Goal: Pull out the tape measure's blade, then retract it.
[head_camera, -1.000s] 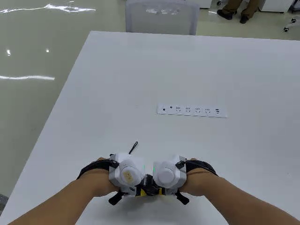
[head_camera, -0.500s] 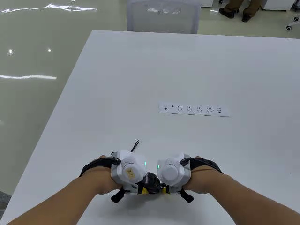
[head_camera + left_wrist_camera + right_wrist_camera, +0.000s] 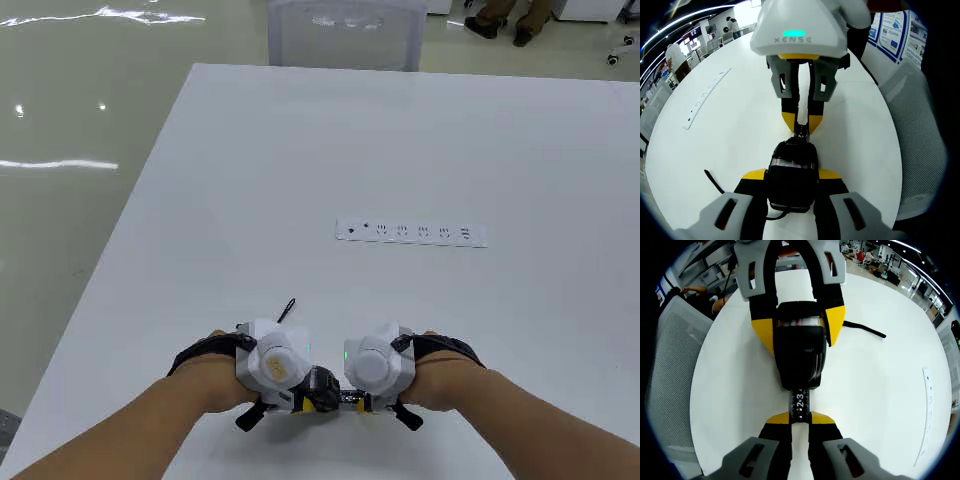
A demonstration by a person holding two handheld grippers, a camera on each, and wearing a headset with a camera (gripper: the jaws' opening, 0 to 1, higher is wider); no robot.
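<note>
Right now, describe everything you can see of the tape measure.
The tape measure has a chunky black case, plastic by its look, with a black wrist strap trailing onto the white table. The left claw grips the case by its sides. A short stretch of dark blade, printed with 2 and 3, is drawn out, and the right claw pinches its end. It sits close to the table's near edge.

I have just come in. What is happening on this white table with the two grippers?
Two hand-held grippers are working at a white table. The left gripper is shut on the black case of a tape measure, and the right gripper pinches the tip of its blade. A short piece of blade is out, showing the numbers 2 and 3. The grippers are close together, near the table's front edge. A power strip lies farther back.
</note>
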